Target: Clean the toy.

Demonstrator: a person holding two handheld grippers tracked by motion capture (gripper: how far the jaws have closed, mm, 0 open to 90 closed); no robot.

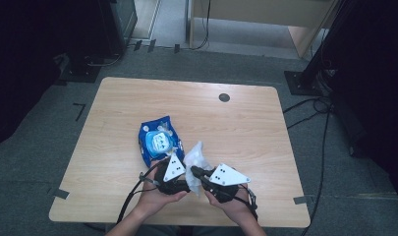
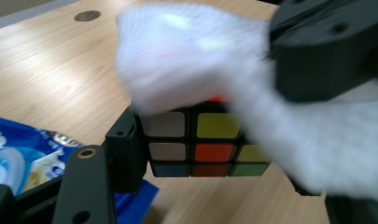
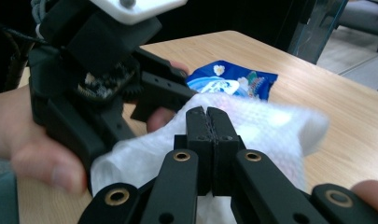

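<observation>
Left gripper point(image 2: 144, 154): jaws pinching puzzle cube point(image 2: 200, 144), tabletop 6 o'clock | right gripper point(image 3: 210, 126): jaws pressed together on wet wipe point(image 3: 270, 126) | cube rigid, slick; hold opposite faces | wipe limp, tears; pinch bunched.

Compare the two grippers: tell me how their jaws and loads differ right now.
The left gripper has its jaws spread wide around a colour-stickered puzzle cube; the right gripper has its jaws pressed together, pinching a white wipe. The left's load is rigid and boxy, the right's soft and crumpled. Both are hand-held low over the table, meeting where the wipe drapes over the cube.
</observation>
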